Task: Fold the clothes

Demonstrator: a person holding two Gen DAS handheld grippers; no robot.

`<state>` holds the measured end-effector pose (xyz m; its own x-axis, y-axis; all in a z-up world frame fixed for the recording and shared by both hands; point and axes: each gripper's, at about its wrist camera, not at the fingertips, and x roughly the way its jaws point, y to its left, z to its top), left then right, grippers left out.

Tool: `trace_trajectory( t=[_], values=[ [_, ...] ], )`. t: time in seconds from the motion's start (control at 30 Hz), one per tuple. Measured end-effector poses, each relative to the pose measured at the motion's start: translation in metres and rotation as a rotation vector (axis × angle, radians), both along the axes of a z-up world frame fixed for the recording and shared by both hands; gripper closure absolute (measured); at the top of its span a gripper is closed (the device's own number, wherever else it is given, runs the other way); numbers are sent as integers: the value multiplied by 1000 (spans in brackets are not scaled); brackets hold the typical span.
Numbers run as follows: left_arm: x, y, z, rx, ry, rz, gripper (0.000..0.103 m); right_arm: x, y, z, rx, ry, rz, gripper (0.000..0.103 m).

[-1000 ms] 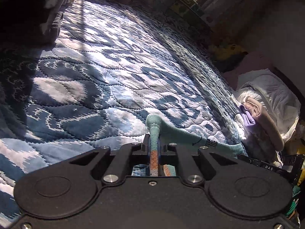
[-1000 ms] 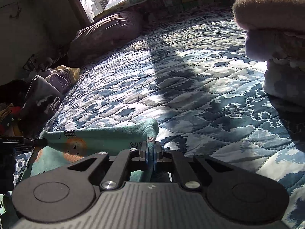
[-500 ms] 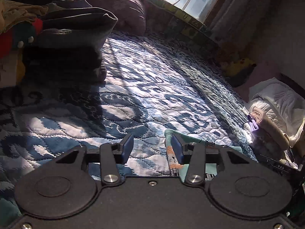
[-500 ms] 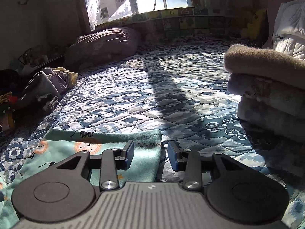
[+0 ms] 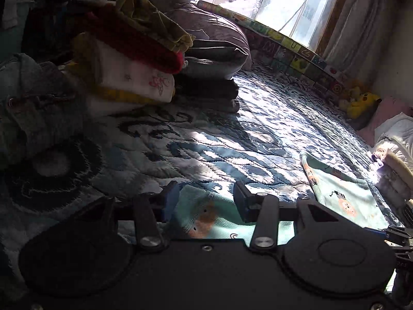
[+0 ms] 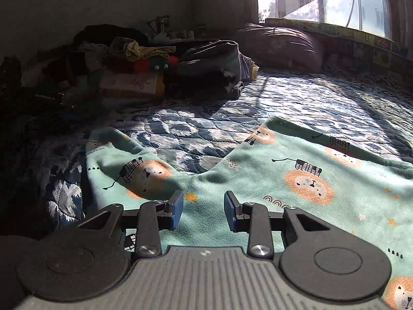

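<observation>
A mint-green child's garment with orange lion faces (image 6: 304, 180) lies flat on the blue patterned quilt (image 6: 309, 103). Its leg end (image 6: 129, 165) reaches toward the left. My right gripper (image 6: 204, 208) is open just above the cloth, nothing between its fingers. In the left wrist view the same garment (image 5: 343, 196) spreads to the right, and one end of it (image 5: 204, 214) lies under my left gripper (image 5: 205, 199), which is open and holds nothing.
A pile of clothes (image 5: 134, 59) with a red item and white fabric stands at the left. A dark pillow (image 5: 214, 38) lies by the window. Folded towels (image 5: 395, 165) and a yellow plush toy (image 5: 361, 103) sit at the right.
Both grippers were shut on the garment a second ago, then let go and opened. Both have since swung left, and the garment now lies spread on the quilt.
</observation>
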<state>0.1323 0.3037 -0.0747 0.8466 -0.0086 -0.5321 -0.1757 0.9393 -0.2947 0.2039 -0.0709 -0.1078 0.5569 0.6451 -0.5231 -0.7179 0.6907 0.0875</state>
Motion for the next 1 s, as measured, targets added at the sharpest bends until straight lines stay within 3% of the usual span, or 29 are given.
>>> trace_trajectory(
  t=[0.13, 0.23, 0.37, 0.4, 0.43, 0.47, 0.53, 0.63, 0.73, 0.9, 1.0],
  values=[
    [15, 2, -10, 109, 48, -99, 59, -11, 18, -5, -17, -24, 31, 68],
    [31, 16, -23, 125, 91, -149, 59, -10, 20, -8, -13, -40, 36, 68],
    [46, 36, -37, -1, 103, -175, 59, -4, 20, -12, 16, -41, 45, 68],
    [49, 38, -40, -39, 103, -181, 63, -2, 21, -14, 23, -40, 46, 68],
    [51, 39, -43, -63, 104, -180, 74, -1, 22, -16, 29, -39, 48, 68],
    [50, 38, -45, -77, 95, -172, 103, 1, 23, -18, 31, -35, 48, 68],
    [40, 41, -48, -108, 39, -102, 103, 4, 21, -24, 35, -14, 35, 68],
    [23, 67, -71, -273, 0, 84, 103, 8, 16, -33, 45, 17, 6, 69],
    [23, 60, -71, -235, 9, 97, 103, 7, 14, -37, 43, 17, -4, 68],
    [20, 59, -55, -171, 31, 113, 102, -5, 21, -20, 48, -84, 31, 68],
    [3, 51, -41, -136, -26, 114, 101, -6, 32, -10, 41, -142, 76, 84]
  ],
)
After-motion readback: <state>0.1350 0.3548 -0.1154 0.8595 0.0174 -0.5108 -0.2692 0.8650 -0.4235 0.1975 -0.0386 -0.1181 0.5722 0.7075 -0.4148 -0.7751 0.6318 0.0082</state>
